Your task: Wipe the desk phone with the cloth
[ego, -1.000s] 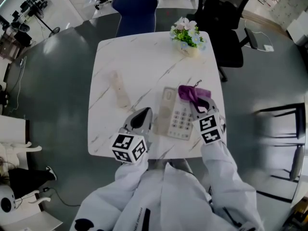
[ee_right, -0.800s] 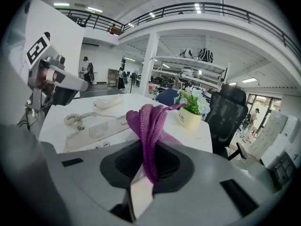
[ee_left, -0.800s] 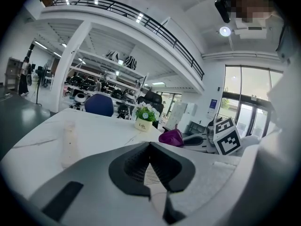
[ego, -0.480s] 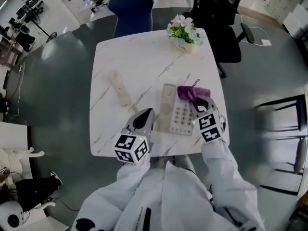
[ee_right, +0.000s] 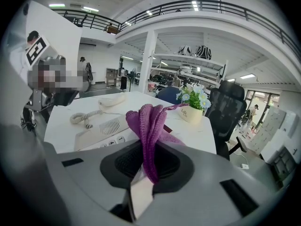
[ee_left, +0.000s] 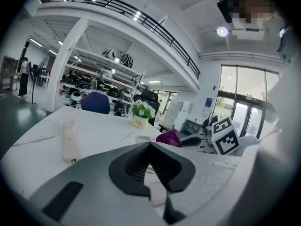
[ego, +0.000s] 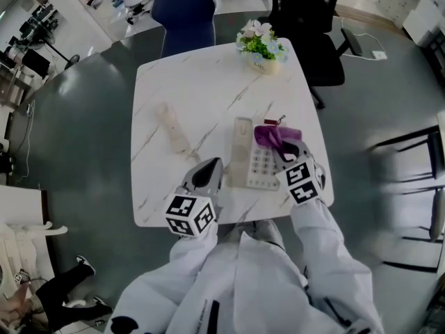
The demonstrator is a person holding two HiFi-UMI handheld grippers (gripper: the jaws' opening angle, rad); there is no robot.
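The beige desk phone lies on the white marble table, its keypad facing up. Its handset lies off the cradle to the left, joined by a coiled cord. My right gripper is shut on the purple cloth, which rests over the phone's far right corner. In the right gripper view the cloth stands up out of the right gripper, with the phone to the left. My left gripper hovers shut and empty at the phone's near left side. The left gripper view shows the left gripper with its jaws together.
A small flower pot stands at the table's far right edge. A blue chair and a black office chair stand beyond the table. The table's near edge lies just under both grippers. The grey floor surrounds the table.
The head view has shifted a little. Both grippers stay in about the same places over the phone, and the cloth is still held.
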